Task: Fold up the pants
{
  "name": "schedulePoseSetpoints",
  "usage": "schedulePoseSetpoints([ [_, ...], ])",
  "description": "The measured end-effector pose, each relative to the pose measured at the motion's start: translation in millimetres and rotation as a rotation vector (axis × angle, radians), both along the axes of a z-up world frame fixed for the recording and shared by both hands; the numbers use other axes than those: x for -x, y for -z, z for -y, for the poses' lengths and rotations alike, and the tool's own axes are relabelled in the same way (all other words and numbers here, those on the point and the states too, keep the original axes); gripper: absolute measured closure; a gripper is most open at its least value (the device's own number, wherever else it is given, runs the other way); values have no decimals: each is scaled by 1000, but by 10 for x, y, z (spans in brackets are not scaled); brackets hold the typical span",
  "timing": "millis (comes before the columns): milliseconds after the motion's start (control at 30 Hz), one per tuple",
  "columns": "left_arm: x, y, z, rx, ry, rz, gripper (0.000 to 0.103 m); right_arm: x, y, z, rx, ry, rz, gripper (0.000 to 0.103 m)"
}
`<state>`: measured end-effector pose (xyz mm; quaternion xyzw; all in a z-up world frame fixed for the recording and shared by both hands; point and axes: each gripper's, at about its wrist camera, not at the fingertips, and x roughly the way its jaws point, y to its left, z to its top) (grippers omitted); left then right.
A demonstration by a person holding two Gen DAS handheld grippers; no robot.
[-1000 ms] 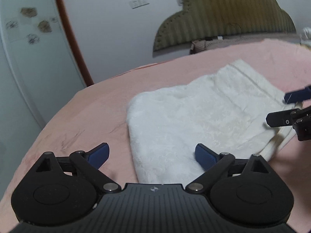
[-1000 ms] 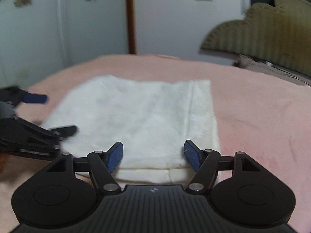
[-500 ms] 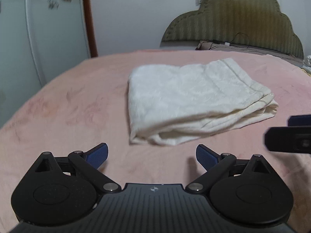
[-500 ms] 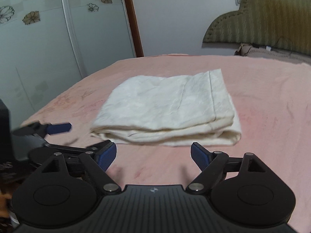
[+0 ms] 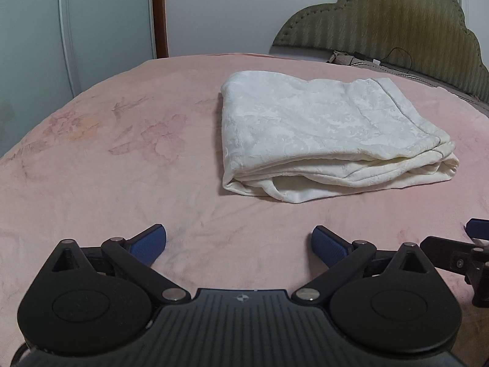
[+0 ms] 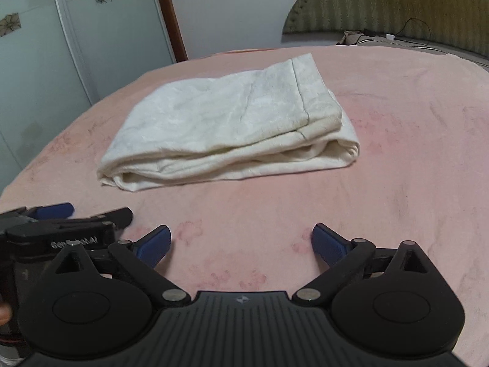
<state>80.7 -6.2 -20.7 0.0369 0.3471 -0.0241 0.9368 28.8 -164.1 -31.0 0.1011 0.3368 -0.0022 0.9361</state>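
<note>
Room: I recorded a white wall (image 5: 232, 15) at the far side, pale cabinet doors (image 6: 61, 46) with flower motifs on the left, a brown door frame (image 5: 160, 12) between them, and an olive padded headboard (image 5: 397, 18) at far right.

Surface: a pink blanket (image 5: 107, 159) with a faint floral print covered the bed.

Task item: cream-white pants (image 5: 305, 128), folded into a thick layered rectangle, lay flat on the blanket right of centre, the loose layered edge on the near side.

Tools: my left gripper (image 5: 239, 240) hovered near the pants without touching them, its jaws opening wide with nothing between them. My right gripper (image 6: 240, 240) did likewise, jaws opening, empty.

Containers: I noted none.
</note>
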Motion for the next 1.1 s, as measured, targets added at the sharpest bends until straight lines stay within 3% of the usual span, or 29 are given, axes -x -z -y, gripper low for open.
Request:
schedulePoseSetpoints([
  [100, 0, 0, 8, -1, 0, 0, 0, 59, -74, 18, -8, 12, 9, 3],
  [200, 0, 0, 8, -1, 0, 0, 0, 177, -251, 105, -94, 39, 47, 3],
  [300, 0, -1, 8, -1, 0, 0, 0, 263, -443, 158, -270, 52, 57, 3],
  [433, -1, 0, 8, -1, 0, 0, 0, 300, -590, 153, -536, -60, 67, 2],
  [500, -1, 0, 9, -1, 0, 0, 0, 275, -638, 104, -478, -80, 89, 0],
  [633, -2, 0, 9, -1, 0, 0, 0, 200, -533, -54, -50, 79, 95, 0],
  [767, -2, 0, 9, -1, 0, 0, 0, 72, -165, -74, 164, 160, 56, 0],
  [867, -3, -5, 7, -1, 0, 0, 0, -1, 85, -27, 195, 147, -16, 0],
  [1100, -2, -1, 7, -1, 0, 0, 0, 3, 100, 5, 165, 150, -9, 0],
])
